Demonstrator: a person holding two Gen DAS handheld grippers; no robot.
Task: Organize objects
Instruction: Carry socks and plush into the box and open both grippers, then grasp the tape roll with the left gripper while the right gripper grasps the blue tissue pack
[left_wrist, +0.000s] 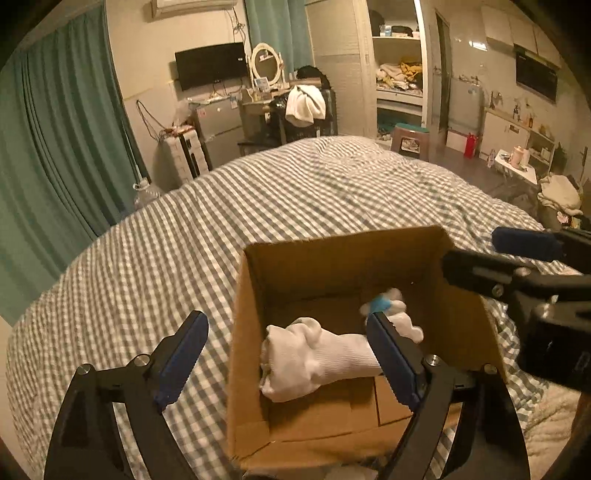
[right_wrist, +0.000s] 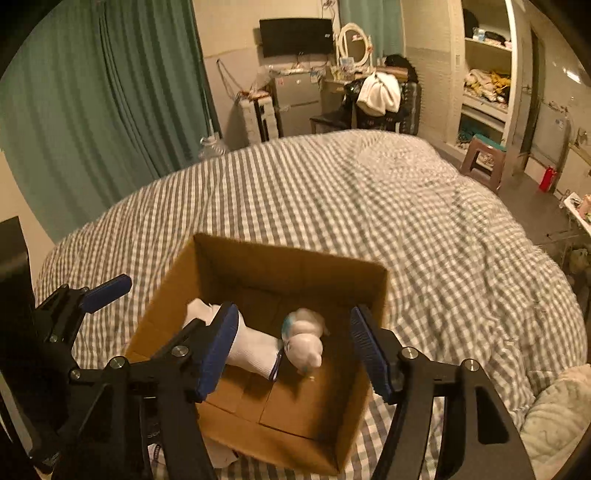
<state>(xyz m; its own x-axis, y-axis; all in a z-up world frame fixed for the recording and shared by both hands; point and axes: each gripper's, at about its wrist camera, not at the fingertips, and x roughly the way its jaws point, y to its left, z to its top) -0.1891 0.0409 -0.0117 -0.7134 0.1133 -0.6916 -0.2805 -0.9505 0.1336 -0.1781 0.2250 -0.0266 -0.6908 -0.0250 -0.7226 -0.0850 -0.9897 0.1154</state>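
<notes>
An open cardboard box (left_wrist: 255, 291) (right_wrist: 373, 291) stands on the checked bed. Inside lies a white sock (left_wrist: 314, 358) (right_wrist: 255, 347) and a small white plush toy with a blue band (left_wrist: 391, 306) (right_wrist: 304, 339). My left gripper (left_wrist: 284, 358) is open and empty, straddling the box's left wall above the sock. My right gripper (right_wrist: 293, 354) is open and empty above the box, over the toy. The right gripper also shows in the left wrist view (left_wrist: 491, 254) at the box's right wall. The left gripper shows at the left edge of the right wrist view (right_wrist: 107, 290).
The grey-and-white checked duvet (left_wrist: 258, 206) (right_wrist: 369, 192) covers the bed around the box. A cream blanket (right_wrist: 557, 410) lies at the right corner. Green curtains (right_wrist: 92, 92), a chair with white clothes (left_wrist: 304, 105) and shelves stand beyond the bed.
</notes>
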